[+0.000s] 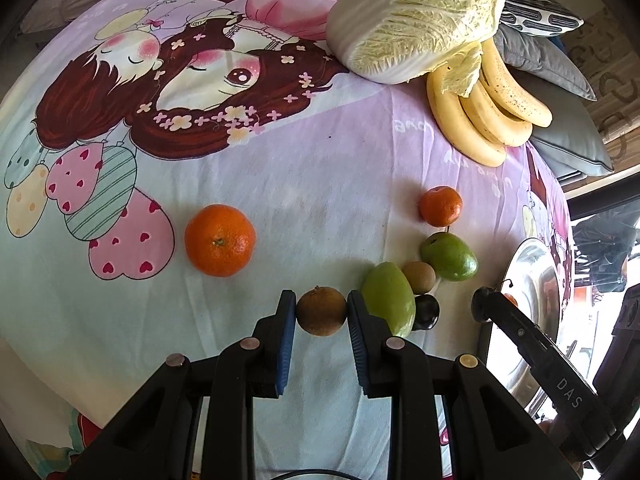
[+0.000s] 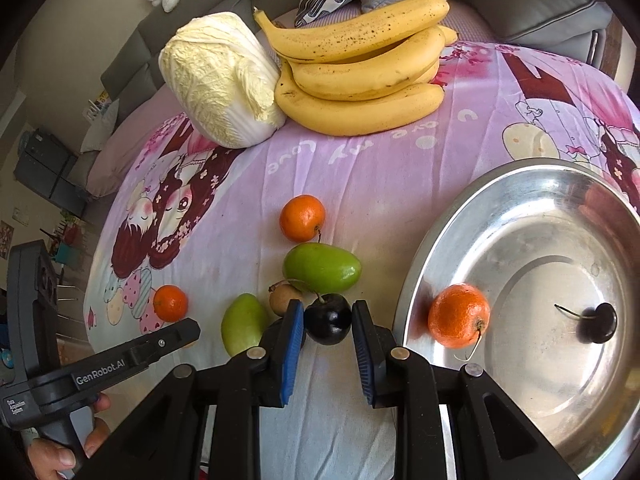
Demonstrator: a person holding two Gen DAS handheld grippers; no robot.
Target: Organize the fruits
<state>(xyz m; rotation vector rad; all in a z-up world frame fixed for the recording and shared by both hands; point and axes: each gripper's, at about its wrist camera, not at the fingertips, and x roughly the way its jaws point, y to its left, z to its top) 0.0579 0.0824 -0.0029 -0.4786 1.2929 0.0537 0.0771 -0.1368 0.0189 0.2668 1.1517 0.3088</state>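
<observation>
Cartoon-print bed: right tongs (image 2: 327,320) clamp dark plum (image 2: 327,319) just beside steel basin (image 2: 440,236) at its right edge; left tongs (image 1: 321,311) grip brown fruit (image 1: 321,311), farther off.

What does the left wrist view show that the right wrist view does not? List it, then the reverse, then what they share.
Only the left wrist view: the left gripper shut on a brown round fruit.

Only the right wrist view: the steel basin's inside, holding an orange and a dark cherry; the right gripper shut on a dark plum.

Both: bananas, cabbage, two green fruits.
</observation>
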